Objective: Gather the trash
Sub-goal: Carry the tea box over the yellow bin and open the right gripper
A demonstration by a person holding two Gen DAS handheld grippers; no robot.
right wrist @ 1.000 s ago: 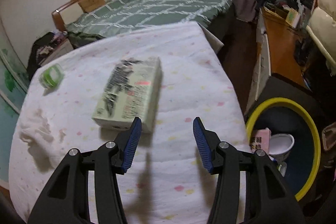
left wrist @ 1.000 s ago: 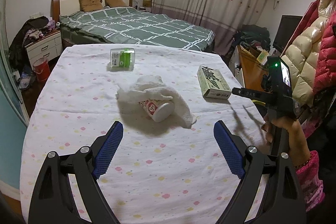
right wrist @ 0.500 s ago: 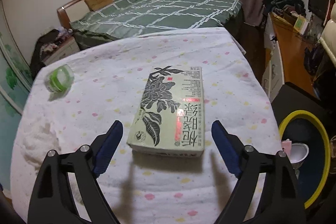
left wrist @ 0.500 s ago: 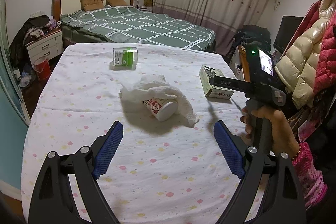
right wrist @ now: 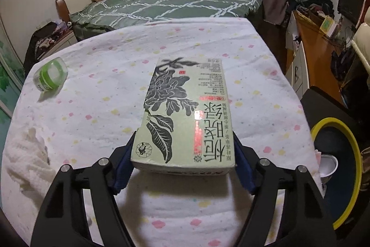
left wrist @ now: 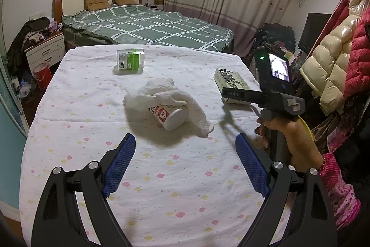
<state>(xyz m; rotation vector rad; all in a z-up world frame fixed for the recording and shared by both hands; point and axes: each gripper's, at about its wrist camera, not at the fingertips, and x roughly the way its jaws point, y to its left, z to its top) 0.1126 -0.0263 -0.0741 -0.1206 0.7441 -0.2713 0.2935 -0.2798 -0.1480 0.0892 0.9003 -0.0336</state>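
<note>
A pale green printed box lies flat on the flowered tablecloth. My right gripper has the box's near end between its jaws, which are closing, and the blue pads lie against its long sides. In the left wrist view the same box sits at the table's right edge. My left gripper hangs open and empty above the cloth, short of a tipped paper cup half covered by a white cloth. A clear jar with a green label lies further back.
A yellow-rimmed bin with trash in it stands on the floor to the right of the table. A hand in a pink sleeve holds the right gripper. A bed, a desk and hanging jackets surround the table.
The right gripper moved forward and down to the green box, its jaws widened and then narrowed around the box's near end. The left gripper stayed still and open.
</note>
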